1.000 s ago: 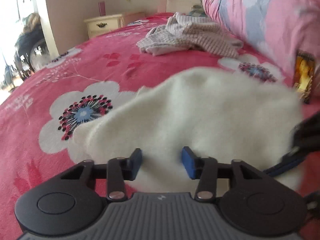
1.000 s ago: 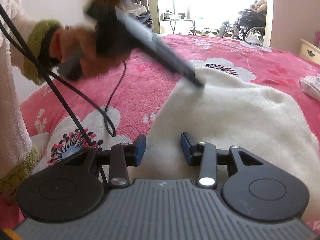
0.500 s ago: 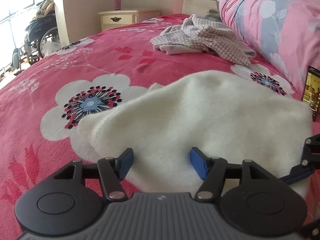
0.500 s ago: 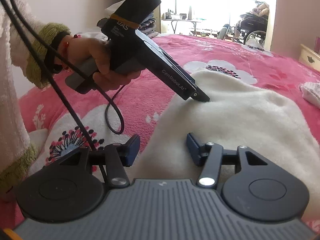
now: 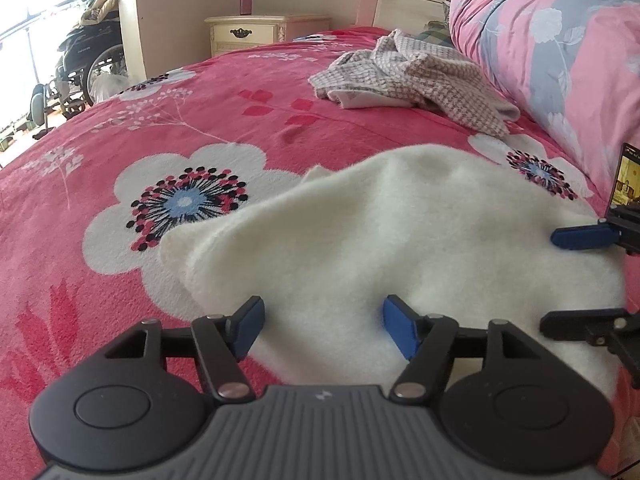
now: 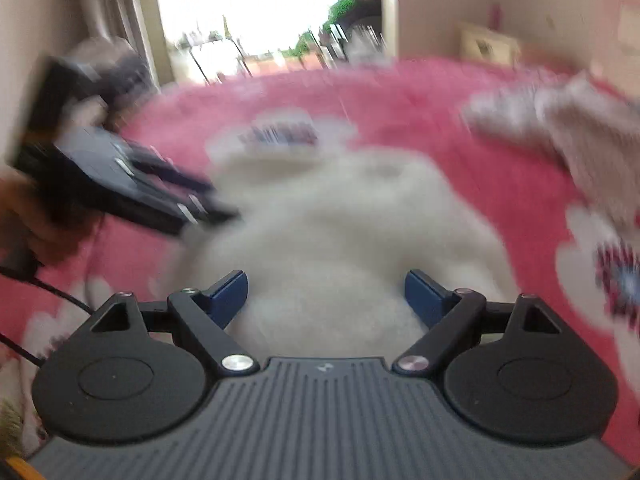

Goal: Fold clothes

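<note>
While both tools stood spread and empty, jaws just widened, the left tool (image 5: 322, 326) and right tool (image 6: 326, 294) hovered over a cream fleece garment (image 5: 400, 240) lying on the red floral bed (image 5: 200, 100). Risk: fleece springing open, since nothing pinned it.

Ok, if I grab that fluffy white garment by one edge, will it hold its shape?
Probably not. The white garment lies slumped in soft folds on the bedspread, so it should drape and sag. Its fuzzy pile likely grips the pads rather than slipping.
</note>
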